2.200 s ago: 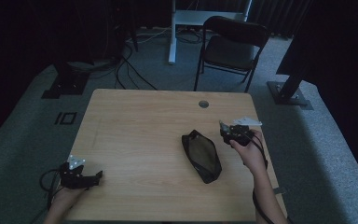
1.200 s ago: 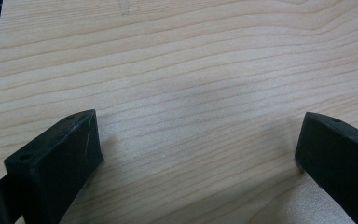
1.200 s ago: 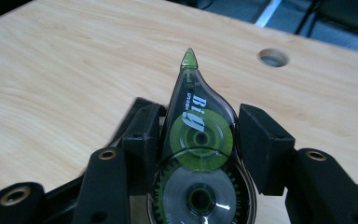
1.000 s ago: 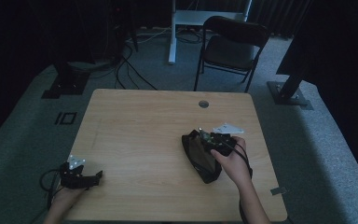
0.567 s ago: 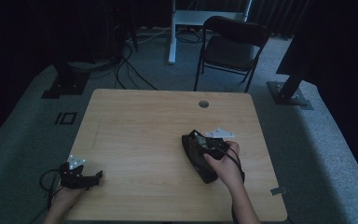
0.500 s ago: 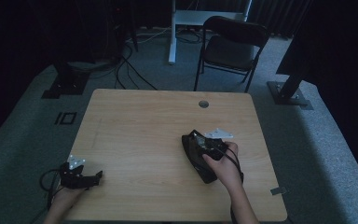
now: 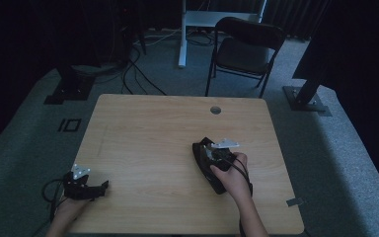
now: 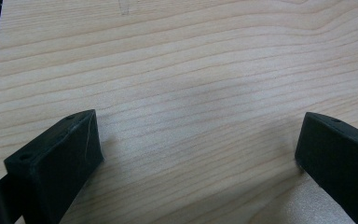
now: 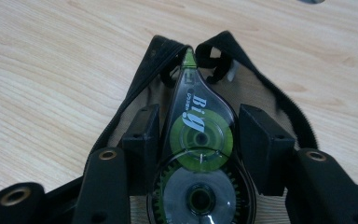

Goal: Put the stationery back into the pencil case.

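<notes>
On the table (image 7: pixel 148 133) lies one black pouch (image 9: pixel 279 100), inside which the right gripper (image 9: pixel 198 140) pinches one correction-tape dispenser (image 9: pixel 198 154), while the left gripper (image 8: pixel 198 154) rests with jaws spread.

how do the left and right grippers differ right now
The left gripper sits at the table's near left corner, jaws wide apart over bare wood; the right gripper is over the open black pouch, jaws flanking a green correction tape dispenser. Whether they clamp it is unclear. Both have black jaws and are hand-held.
</notes>
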`<state>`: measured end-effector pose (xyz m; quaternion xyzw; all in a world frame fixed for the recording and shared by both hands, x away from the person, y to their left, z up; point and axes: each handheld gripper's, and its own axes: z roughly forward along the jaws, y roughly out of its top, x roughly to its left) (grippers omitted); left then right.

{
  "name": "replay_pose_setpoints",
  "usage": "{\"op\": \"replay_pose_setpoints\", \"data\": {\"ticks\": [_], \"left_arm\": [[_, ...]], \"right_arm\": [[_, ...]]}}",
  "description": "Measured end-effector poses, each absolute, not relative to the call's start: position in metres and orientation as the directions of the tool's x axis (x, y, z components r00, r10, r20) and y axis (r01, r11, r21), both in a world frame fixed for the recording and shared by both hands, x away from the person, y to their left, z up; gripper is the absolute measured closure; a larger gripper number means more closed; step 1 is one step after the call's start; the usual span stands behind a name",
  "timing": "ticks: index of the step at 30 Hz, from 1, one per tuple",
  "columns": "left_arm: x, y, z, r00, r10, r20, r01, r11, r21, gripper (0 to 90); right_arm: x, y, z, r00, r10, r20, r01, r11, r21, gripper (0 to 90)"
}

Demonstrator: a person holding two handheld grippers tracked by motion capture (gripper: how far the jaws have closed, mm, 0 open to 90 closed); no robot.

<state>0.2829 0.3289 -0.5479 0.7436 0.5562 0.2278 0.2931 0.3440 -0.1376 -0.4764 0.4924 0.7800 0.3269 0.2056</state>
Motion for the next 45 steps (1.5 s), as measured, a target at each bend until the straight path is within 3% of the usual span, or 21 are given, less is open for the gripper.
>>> {"op": "replay_pose_setpoints", "data": {"ticks": [27,45], "left_arm": [[0.283,0.329,-0.548,0.278,0.961,0.013,0.694,-0.21,0.689,0.4],[0.283,0.329,-0.548,0.278,0.961,0.013,0.694,-0.21,0.689,0.4]], "right_arm": [[0.362,-0.13,-0.494,-0.407,0.913,-0.015,0.711,0.327,0.623,49.5],[0.364,-0.131,-0.498,-0.406,0.914,0.004,0.722,0.318,0.614,49.2]]}}
